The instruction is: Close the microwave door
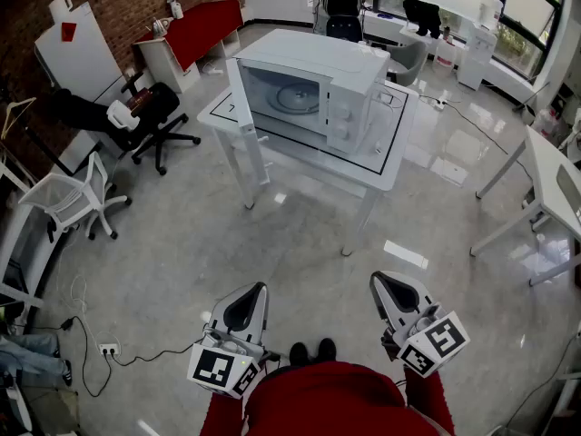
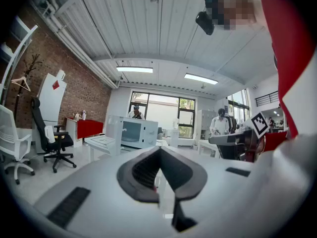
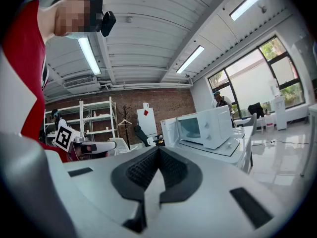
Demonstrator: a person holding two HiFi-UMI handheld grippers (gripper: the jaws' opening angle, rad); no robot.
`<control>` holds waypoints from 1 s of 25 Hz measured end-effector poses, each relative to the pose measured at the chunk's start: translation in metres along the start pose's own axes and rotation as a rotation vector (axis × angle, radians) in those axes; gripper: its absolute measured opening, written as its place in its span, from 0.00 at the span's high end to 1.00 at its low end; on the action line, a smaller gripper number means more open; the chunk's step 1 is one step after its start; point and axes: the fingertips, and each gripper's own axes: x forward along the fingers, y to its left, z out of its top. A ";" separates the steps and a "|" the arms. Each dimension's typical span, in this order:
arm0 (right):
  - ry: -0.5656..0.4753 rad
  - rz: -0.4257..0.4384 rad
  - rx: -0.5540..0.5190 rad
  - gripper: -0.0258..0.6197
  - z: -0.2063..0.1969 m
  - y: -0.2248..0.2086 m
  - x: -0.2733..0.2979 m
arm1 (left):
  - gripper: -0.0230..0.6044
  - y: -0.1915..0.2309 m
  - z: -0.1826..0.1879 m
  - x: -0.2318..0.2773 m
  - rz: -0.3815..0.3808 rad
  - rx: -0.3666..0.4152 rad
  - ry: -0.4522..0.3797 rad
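A white microwave (image 1: 313,89) stands on a white table (image 1: 386,166) across the room, well away from both grippers. Its door (image 1: 243,107) hangs open, swung out to the left, and the glass turntable shows inside. The microwave (image 2: 133,132) is small and distant in the left gripper view. In the right gripper view the microwave (image 3: 204,127) shows its open door (image 3: 170,131) at its left. My left gripper (image 1: 255,291) and right gripper (image 1: 380,282) are held low near my body, both shut and empty, each with its jaws closed together.
A black office chair (image 1: 150,112) and a white chair (image 1: 77,193) stand at the left. Another white table (image 1: 554,175) is at the right. A power strip (image 1: 109,348) with cables lies on the floor at lower left. People stand by the far windows.
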 end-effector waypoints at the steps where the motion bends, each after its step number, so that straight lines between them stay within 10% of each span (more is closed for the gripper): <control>1: 0.001 0.001 0.000 0.94 0.000 -0.001 -0.001 | 0.95 -0.001 0.000 0.000 0.000 0.000 0.000; 25: -0.007 0.039 0.071 0.94 -0.010 -0.003 -0.019 | 0.95 -0.019 -0.012 -0.004 0.008 -0.005 0.026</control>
